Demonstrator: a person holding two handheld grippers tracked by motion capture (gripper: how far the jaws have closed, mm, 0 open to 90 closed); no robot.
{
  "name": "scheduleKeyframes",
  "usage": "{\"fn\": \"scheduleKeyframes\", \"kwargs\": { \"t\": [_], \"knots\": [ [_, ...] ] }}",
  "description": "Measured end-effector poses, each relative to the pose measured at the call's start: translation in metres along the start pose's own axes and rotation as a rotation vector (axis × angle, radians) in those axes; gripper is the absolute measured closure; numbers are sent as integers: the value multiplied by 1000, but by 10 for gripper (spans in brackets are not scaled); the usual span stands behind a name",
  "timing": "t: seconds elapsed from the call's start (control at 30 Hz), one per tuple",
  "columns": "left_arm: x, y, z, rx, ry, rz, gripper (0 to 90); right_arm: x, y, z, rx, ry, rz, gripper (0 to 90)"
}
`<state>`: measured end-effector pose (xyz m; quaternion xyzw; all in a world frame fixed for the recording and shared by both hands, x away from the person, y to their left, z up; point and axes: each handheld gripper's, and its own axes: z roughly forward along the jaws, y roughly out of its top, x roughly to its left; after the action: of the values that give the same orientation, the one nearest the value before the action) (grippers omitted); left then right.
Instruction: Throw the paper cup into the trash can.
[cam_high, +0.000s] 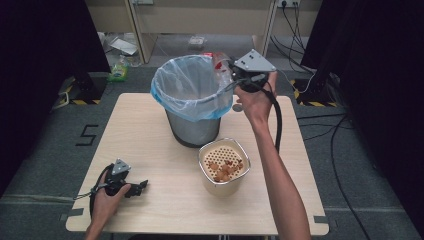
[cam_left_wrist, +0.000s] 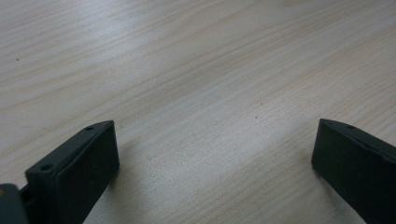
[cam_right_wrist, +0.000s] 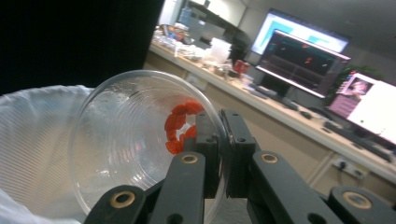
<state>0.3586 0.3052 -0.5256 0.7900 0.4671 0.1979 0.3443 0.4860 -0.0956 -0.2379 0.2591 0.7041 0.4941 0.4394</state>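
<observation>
Right fingers (cam_right_wrist: 219, 154) pinch a clear cup's (cam_right_wrist: 126, 144) rim over the lined bin (cam_high: 192, 100); left fingers (cam_left_wrist: 210, 168) gape, empty.

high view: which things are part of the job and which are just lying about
In the job:
clear cup, pinched at its rim by the right gripper
bin

Lying about:
strainer pot
left gripper, jaws open on the table
floor clutter

The high view looks forward and down over the whole table (cam_high: 150, 200). The left gripper view sits very close above that tabletop, facing along it. The right gripper view faces level, close to the bin liner (cam_right_wrist: 28, 140), shared with the high view.
</observation>
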Motion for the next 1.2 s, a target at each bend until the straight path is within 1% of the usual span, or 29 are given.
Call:
{"fn": "scheduleKeyframes", "kwargs": {
  "t": [0.17, 0.2, 0.23, 0.27, 0.37, 0.4, 0.5, 0.63, 0.83, 0.97, 1.03, 1.07, 1.1, 1.2],
  "knots": [
    [0, 0, 0, -1, 1, 1, 0, 18, 3, 23, 26, 57, 2, 861],
    [0, 0, 0, 0, 0, 1, 0, 20, 3, 26, 30, 62, 1, 858],
    [0, 0, 0, 0, -1, 0, 0, 26, 3, 34, 41, 74, 7, 831],
    [0, 0, 0, 0, -1, -1, 0, 26, 3, 34, 41, 74, 7, 831],
    [0, 0, 0, -1, 2, 3, 0, 33, 4, 43, 54, 86, 29, 764],
    [0, 0, 0, 0, 1, 2, 0, 34, 4, 46, 59, 87, 36, 727],
    [0, 0, 0, 1, -5, -1, 0, 35, 5, 47, 58, 87, 46, 699],
    [0, -1, -1, 0, -2, 2, 0, 26, 4, 39, 61, 67, 54, 670],
    [0, -1, -1, 1, -4, 0, 0, 2, -4, 18, 83, 33, 75, 622],
    [0, 0, 0, 2, -7, -4, 0, -14, -16, 3, 107, 8, 99, 566],
    [0, 0, 0, 2, -8, -4, 0, -22, -24, -5, 123, -2, 120, 538],
    [0, 0, 0, 2, -7, -3, 0, -29, -34, -11, 136, -17, 137, 504],
    [0, 0, 0, 2, -7, -3, 0, -29, -34, -11, 136, -17, 137, 504],
    [0, -1, 0, 1, -6, -2, 0, -37, -49, -22, 169, -36, 168, 456]
  ]
}}
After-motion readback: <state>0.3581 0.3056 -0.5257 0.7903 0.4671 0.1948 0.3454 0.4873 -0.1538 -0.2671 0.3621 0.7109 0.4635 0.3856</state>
